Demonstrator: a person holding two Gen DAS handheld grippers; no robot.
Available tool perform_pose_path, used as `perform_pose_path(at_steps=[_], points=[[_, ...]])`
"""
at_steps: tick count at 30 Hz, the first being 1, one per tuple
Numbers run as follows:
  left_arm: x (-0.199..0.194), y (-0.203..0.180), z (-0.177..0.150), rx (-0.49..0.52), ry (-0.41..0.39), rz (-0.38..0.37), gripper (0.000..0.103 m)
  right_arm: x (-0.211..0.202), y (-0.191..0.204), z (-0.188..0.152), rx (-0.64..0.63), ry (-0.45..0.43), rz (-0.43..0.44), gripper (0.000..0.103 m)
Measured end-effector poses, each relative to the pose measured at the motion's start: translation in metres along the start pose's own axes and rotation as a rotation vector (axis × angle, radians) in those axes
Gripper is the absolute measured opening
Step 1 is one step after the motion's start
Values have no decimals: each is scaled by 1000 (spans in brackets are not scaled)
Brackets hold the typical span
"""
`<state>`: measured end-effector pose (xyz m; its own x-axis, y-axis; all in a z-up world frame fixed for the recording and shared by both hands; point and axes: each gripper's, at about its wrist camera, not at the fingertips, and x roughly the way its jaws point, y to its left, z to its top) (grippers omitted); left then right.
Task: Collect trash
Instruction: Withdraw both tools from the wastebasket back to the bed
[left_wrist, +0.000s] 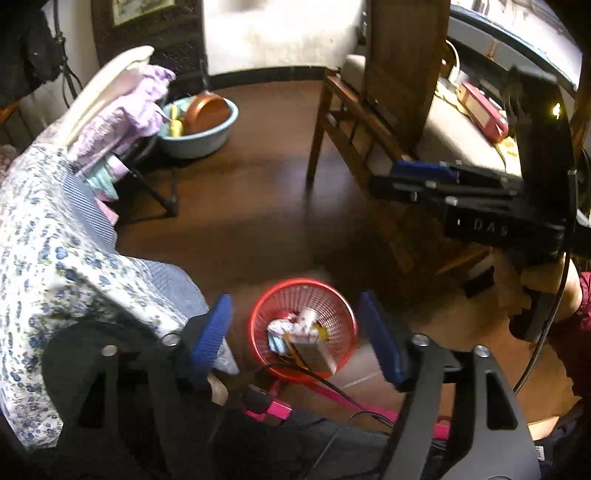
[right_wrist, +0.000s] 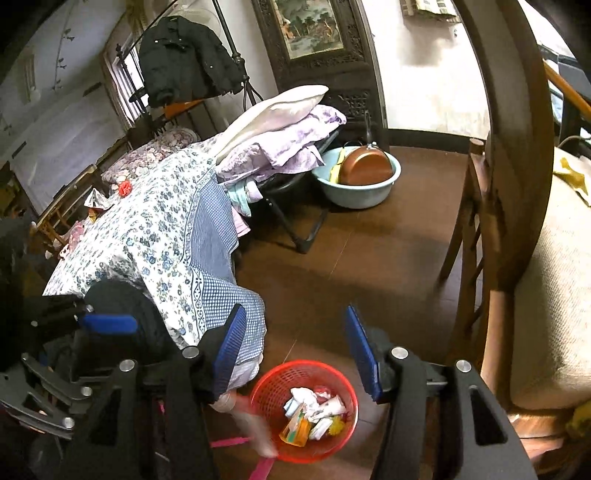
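A red mesh basket (left_wrist: 334, 304) stands on the dark floor, holding a crumpled white paper (left_wrist: 280, 326) and a carton (left_wrist: 314, 354). My left gripper (left_wrist: 295, 336) hangs above it, pointing steeply down, open, with nothing between its blue pads. In the right wrist view the basket (right_wrist: 271, 387) lies below and ahead of my right gripper (right_wrist: 297, 350), which is open and empty too. White wrappers (right_wrist: 310, 402) and an orange carton (right_wrist: 295, 430) lie inside. A pale blurred shape (right_wrist: 255, 424) sits by the basket's left rim; I cannot tell what it is. Each gripper shows in the other's view (left_wrist: 406, 177) (right_wrist: 107, 324).
A table with a blue floral cloth (right_wrist: 155, 236) stands left of the basket, with a silver wrapper (right_wrist: 96, 199) and a red scrap (right_wrist: 125, 188) on it. A wooden chair (right_wrist: 476, 221) is at right. A blue basin (right_wrist: 354, 192) holding a brown pan sits behind. Pink strips (left_wrist: 332, 397) lie on the floor.
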<state>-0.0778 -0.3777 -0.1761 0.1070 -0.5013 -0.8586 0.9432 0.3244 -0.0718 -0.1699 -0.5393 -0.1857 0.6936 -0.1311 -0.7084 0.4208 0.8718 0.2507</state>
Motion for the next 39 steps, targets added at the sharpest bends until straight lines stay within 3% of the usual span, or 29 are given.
perform_pose_path(at_steps=[10, 20, 39], points=[[-36, 16, -7, -40, -107, 137, 83, -7, 30, 7, -49, -12, 30, 55], [-88, 37, -25, -111, -246, 220, 88, -28, 85, 25, -143, -71, 68, 64], [-194, 72, -81, -220, -513, 333, 96, -93, 242, 54, -403, -211, 157, 80]])
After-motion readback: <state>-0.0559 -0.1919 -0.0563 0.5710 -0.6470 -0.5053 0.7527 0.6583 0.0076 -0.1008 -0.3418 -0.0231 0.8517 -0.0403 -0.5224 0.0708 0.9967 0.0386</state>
